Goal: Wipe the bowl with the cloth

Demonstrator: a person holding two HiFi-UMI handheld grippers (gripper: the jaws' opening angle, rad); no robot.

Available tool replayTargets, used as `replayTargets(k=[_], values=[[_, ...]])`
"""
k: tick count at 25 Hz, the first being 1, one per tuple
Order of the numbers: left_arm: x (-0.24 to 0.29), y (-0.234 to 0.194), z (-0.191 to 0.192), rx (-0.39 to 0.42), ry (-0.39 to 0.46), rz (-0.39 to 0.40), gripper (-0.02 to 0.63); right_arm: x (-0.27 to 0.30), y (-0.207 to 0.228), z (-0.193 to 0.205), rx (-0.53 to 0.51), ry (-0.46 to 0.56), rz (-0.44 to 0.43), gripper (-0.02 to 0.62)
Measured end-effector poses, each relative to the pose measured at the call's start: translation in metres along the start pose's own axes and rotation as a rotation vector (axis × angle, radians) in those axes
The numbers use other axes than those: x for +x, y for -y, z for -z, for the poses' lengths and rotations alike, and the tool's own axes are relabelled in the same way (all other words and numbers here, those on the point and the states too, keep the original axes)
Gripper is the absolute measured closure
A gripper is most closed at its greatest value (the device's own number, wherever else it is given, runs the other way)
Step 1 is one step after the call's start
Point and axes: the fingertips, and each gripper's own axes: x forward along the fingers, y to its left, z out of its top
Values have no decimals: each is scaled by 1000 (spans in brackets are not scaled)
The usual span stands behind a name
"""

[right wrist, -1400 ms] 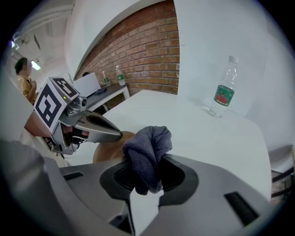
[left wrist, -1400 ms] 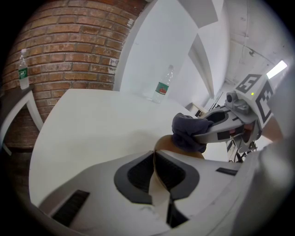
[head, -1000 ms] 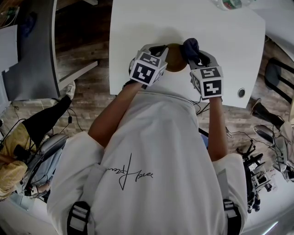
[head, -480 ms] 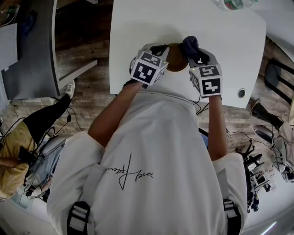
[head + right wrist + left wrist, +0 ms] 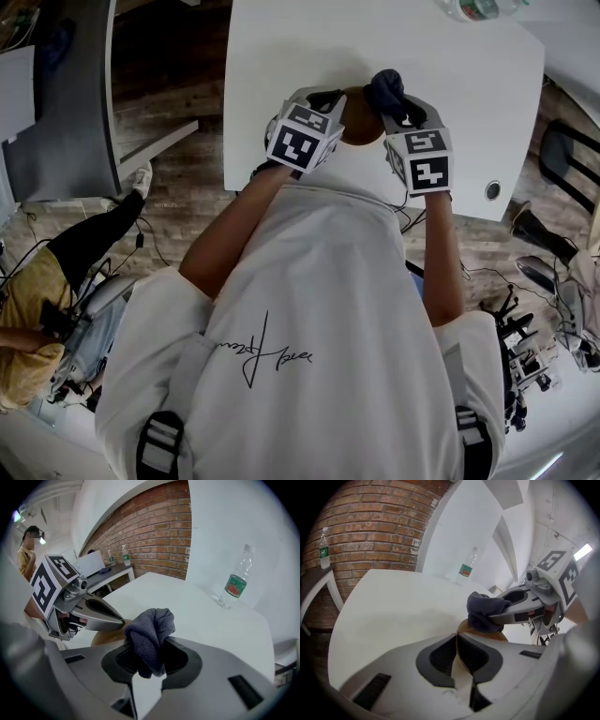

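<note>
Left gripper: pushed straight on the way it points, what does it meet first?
Likely the cloth in the right gripper's jaws, just past the bowl it grips; depth is uncertain.

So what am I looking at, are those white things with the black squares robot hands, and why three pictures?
No robot: a person holds a two-jaw gripper in each hand; the marked cubes are part of them. One picture comes from a camera on the person's head, looking down. The other two come from cameras riding on the grippers, looking along their jaws. A bottle stands on the white table. The left gripper is clamped on a tan bowl's rim; the right gripper pinches a dark cloth, held at the bowl.
</note>
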Motion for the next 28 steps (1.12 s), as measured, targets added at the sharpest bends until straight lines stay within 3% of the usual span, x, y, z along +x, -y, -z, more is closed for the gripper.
replayTargets(k=[28], values=[[-2,1,0,-18,-6,7,586,13,-12,-18,-71,8,-5,511]])
